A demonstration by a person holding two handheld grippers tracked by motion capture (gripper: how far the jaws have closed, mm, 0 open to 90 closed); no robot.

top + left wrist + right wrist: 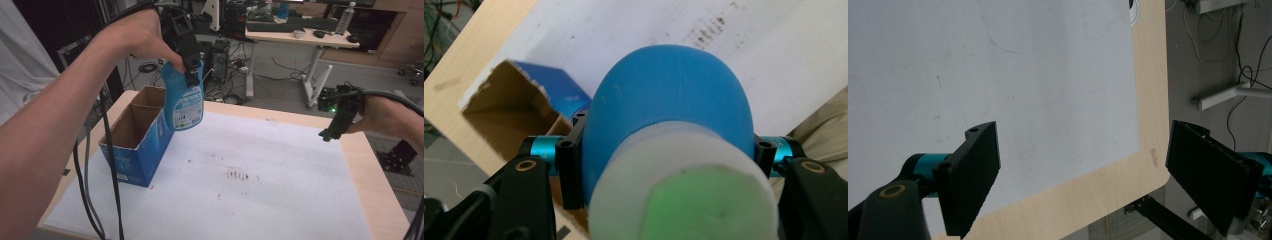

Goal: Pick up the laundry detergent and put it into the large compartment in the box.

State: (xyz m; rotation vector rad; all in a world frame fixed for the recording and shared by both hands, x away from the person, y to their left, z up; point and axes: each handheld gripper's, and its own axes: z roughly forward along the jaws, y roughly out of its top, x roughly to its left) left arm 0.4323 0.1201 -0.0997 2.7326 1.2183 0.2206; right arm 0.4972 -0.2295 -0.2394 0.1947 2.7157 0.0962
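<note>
We held the bottle (183, 97) clenched in our left claw (191, 74) above the box (136, 142) below it, right claw (1083, 175) released, judging lowering came next.

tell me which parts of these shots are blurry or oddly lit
Left gripper view: the white cap of the blue bottle is close, soft-focused and tinted green. High view: a green light glows on the right gripper, and the room behind is dim. Right gripper view: evenly lit, table fairly sharp.
</note>
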